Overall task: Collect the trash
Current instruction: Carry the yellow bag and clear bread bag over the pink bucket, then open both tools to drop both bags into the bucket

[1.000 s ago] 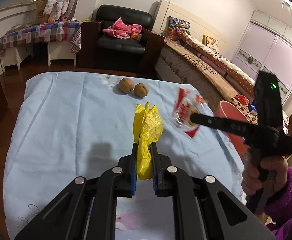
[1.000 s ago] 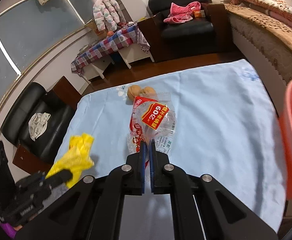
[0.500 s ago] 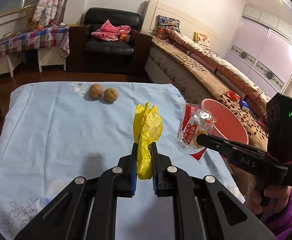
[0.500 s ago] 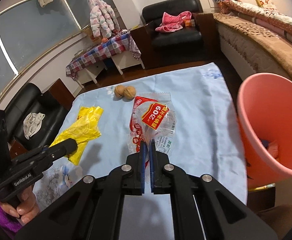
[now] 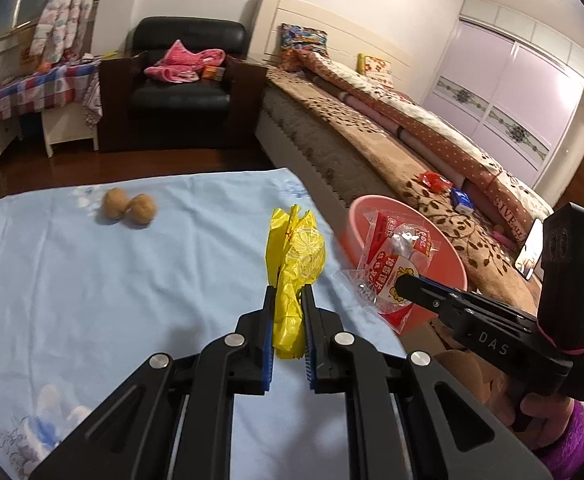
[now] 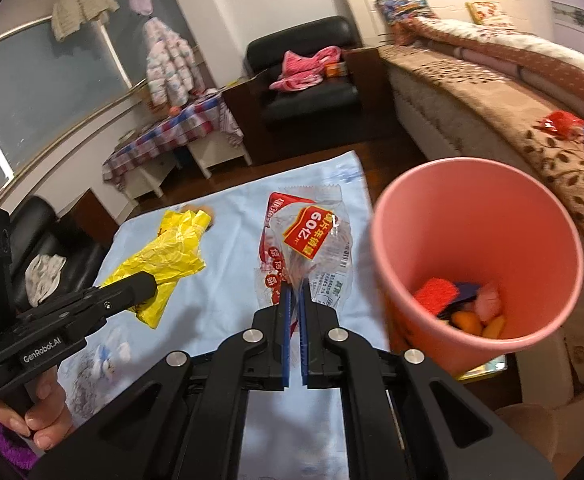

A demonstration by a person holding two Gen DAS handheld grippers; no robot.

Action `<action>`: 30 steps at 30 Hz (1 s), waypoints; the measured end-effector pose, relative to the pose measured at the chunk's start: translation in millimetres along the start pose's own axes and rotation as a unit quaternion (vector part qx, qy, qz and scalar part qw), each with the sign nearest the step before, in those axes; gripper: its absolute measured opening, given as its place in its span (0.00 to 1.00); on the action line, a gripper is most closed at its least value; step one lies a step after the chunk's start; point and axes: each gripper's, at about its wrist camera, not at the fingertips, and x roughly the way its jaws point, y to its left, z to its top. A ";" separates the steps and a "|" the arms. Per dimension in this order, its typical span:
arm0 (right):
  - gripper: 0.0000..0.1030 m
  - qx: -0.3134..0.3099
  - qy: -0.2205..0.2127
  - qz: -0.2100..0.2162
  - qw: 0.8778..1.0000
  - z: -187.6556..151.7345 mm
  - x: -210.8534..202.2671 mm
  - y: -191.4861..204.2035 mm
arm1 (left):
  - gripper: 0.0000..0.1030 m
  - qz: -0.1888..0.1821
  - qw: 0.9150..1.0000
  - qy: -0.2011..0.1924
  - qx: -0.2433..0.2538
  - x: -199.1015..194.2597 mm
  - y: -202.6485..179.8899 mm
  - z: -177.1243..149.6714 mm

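The left gripper (image 5: 288, 300) was clamped on a crumpled yellow wrapper (image 5: 293, 264), which stood up from between its blue pads and was lifted above the blue cloth (image 5: 92, 280). The right gripper (image 6: 293, 292) was closed on the lower edge of a clear packet (image 6: 307, 248) printed in red, holding it up just beside the pink bin (image 6: 475, 216). Seen from the left wrist, that packet (image 5: 391, 264) hung in front of the bin's rim (image 5: 371, 204), at the table's right edge. From the right wrist, the bin's mouth faced the camera, and red, orange, pink and dark scraps (image 6: 463, 308) lay at its bottom. Two walnuts (image 5: 130, 206) sat touching each other on the far part of the cloth, well apart from both grippers. A bed (image 5: 391, 140) ran along the right side behind the bin.
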 end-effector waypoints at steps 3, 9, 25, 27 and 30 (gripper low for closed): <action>0.04 0.012 -0.009 -0.015 1.000 2.7 -6.7 -16.3 | 0.11 -0.006 1.000 0.003 0.008 9.8 -14.6 5.7; 0.04 0.039 -0.024 -0.045 0.998 5.6 -18.0 -51.2 | 0.11 -0.018 0.999 0.011 0.029 30.1 -43.6 15.7; 0.04 0.078 -0.028 -0.092 0.992 2.6 -20.3 -115.3 | 0.11 -0.046 0.995 0.051 0.067 96.4 -111.2 28.1; 0.04 0.079 -0.026 -0.096 0.992 2.3 -19.0 -117.7 | 0.11 -0.046 0.995 0.055 0.071 104.6 -117.2 28.5; 0.04 0.083 -0.024 -0.099 0.991 2.1 -16.8 -123.5 | 0.11 -0.045 0.994 0.061 0.073 116.9 -124.7 29.1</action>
